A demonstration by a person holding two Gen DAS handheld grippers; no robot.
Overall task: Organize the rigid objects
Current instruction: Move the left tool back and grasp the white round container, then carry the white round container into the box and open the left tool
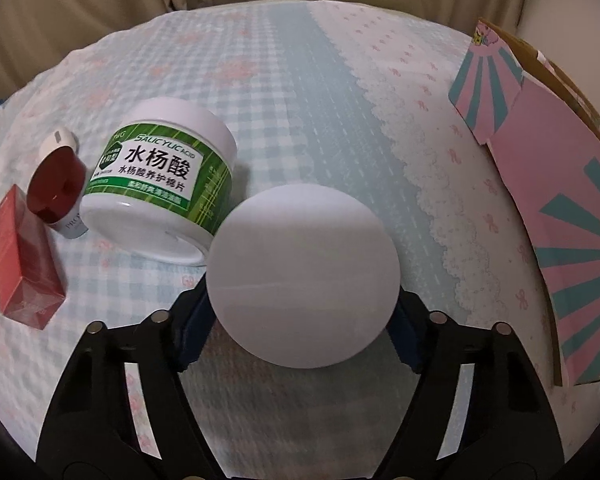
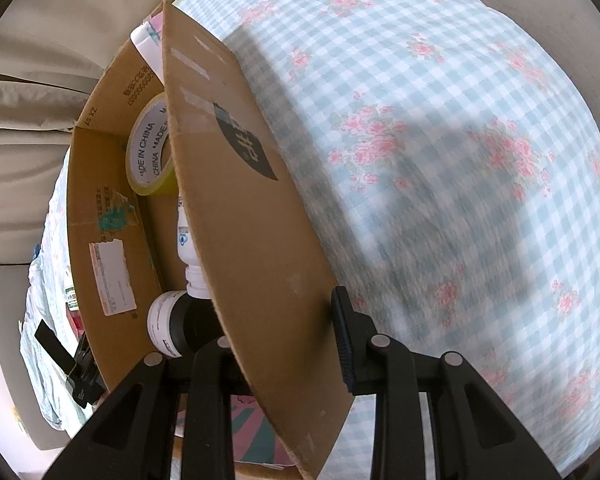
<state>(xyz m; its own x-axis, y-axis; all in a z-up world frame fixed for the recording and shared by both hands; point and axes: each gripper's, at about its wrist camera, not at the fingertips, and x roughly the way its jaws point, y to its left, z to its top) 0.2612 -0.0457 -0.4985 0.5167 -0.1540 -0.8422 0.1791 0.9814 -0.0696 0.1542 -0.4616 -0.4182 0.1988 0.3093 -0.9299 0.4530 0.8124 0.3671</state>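
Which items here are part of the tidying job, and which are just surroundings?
Job: white round jar in left gripper, green-label jar, red box, red-capped bottle, cardboard box clamped by right gripper.
Surroundings: checked bedsheet, curtain.

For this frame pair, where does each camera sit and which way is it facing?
Left wrist: on the left gripper, angled down at the checked bedcover; its jaws flank a white round lid, with a green-labelled jar and red box beyond.
Right wrist: on the right gripper, angled down; its jaws clamp a cardboard box flap, with a tape roll inside.
Shared: the bedcover and the cardboard box; only gripper fingers show, no hand.
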